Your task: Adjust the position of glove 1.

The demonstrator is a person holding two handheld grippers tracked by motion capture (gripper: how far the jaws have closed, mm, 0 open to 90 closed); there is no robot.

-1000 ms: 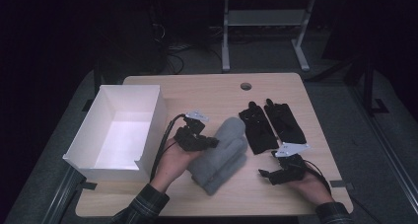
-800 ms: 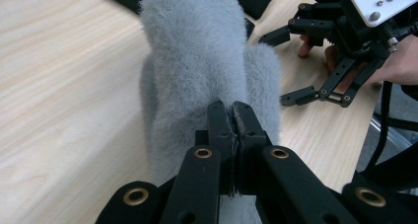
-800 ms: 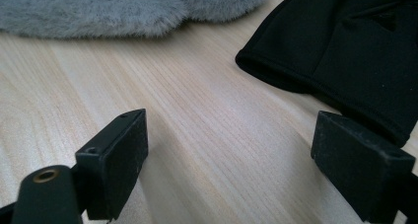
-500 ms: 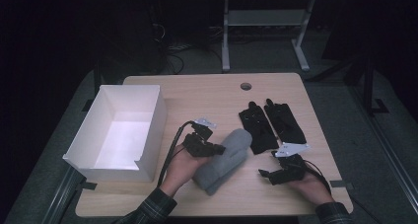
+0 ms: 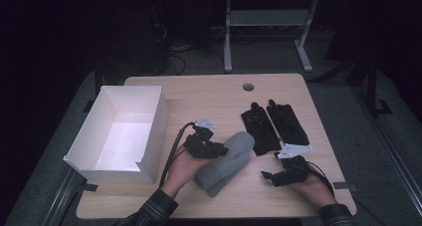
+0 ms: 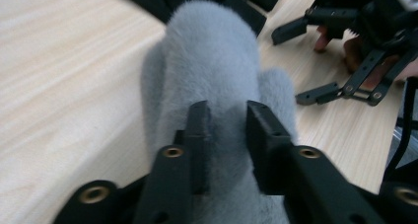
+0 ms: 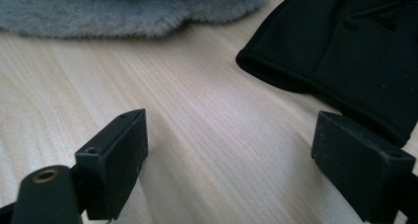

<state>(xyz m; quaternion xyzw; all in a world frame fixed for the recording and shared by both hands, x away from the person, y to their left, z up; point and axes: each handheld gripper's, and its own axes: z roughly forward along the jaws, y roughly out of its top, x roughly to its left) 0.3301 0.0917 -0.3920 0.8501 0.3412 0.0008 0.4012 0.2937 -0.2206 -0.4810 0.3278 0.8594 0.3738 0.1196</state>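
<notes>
While white box [image 5: 149, 111] sits empty, left tongs [image 5: 215, 150] pinch grey mitten [image 5: 226, 161].

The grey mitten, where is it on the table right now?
In the high view the grey mitten lies near the table's front edge, between the white box and the black gloves, with the left gripper closed on it.

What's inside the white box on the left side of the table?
The white box looks empty: its bare white floor and inner walls show. The strip of floor just behind its near wall is hidden from the high view.
</notes>
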